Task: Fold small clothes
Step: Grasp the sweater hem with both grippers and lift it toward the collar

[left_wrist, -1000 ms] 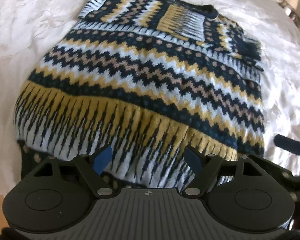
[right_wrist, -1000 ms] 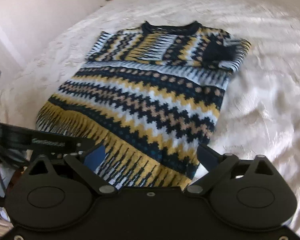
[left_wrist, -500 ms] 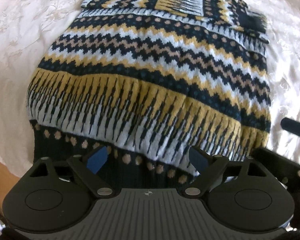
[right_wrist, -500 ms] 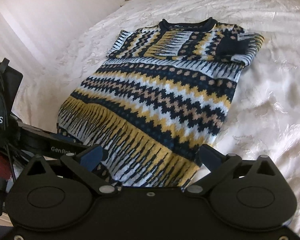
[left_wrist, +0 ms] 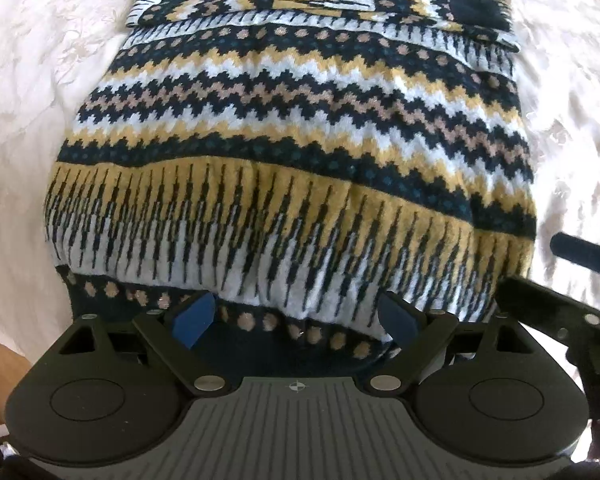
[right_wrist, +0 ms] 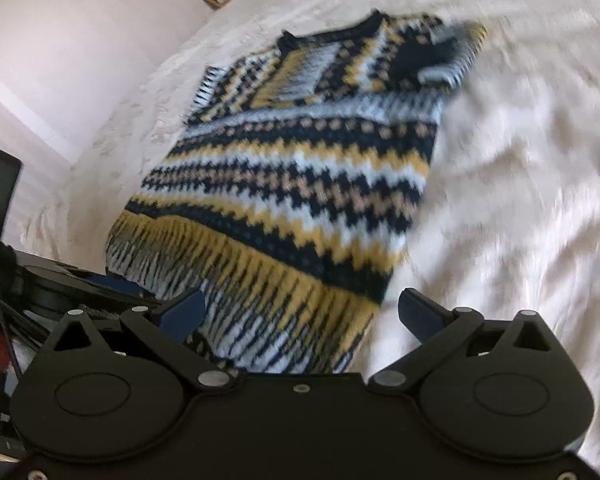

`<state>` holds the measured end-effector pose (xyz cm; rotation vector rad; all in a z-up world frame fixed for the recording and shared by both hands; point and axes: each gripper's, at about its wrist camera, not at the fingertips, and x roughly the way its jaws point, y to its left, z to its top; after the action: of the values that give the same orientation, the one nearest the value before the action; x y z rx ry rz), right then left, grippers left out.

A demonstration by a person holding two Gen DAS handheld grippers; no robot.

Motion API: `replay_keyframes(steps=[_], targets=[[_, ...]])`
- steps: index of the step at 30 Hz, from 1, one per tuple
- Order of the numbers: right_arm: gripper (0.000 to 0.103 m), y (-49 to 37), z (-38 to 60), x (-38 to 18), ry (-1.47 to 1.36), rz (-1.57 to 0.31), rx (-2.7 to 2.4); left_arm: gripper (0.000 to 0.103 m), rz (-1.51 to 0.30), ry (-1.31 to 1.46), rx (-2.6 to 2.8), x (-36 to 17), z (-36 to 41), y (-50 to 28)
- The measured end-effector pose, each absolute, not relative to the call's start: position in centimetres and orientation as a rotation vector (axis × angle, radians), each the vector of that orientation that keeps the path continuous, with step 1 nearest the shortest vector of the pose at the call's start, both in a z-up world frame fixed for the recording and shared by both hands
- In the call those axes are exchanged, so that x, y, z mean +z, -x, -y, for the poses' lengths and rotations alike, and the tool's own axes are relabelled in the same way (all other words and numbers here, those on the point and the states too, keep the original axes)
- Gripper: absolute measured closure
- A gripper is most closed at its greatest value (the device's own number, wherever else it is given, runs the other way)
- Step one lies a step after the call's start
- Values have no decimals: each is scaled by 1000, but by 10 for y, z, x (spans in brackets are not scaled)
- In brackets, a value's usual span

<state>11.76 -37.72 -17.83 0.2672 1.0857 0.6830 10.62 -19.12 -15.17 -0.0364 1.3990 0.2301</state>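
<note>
Left gripper (left_wrist: 296, 316), released and wide, hangs over the sweater (left_wrist: 300, 152) hem; right gripper (right_wrist: 300, 312), also released, straddles its right hem corner. The sweater runs lengthwise toward 12 o'clock on the bed (right_wrist: 520, 200), collar farthest.

Bright daylight, fisheye warp, right-view motion blur
</note>
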Motion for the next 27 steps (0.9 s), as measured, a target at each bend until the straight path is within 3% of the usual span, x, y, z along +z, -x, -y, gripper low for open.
replay_keyframes(steps=[15, 27], targets=[[0, -97, 358, -215, -340, -1240, 685, 14, -1409, 92, 192, -162, 166, -85], [0, -90, 330, -217, -341, -1249, 574, 14, -1249, 180, 87, -151, 113, -68]])
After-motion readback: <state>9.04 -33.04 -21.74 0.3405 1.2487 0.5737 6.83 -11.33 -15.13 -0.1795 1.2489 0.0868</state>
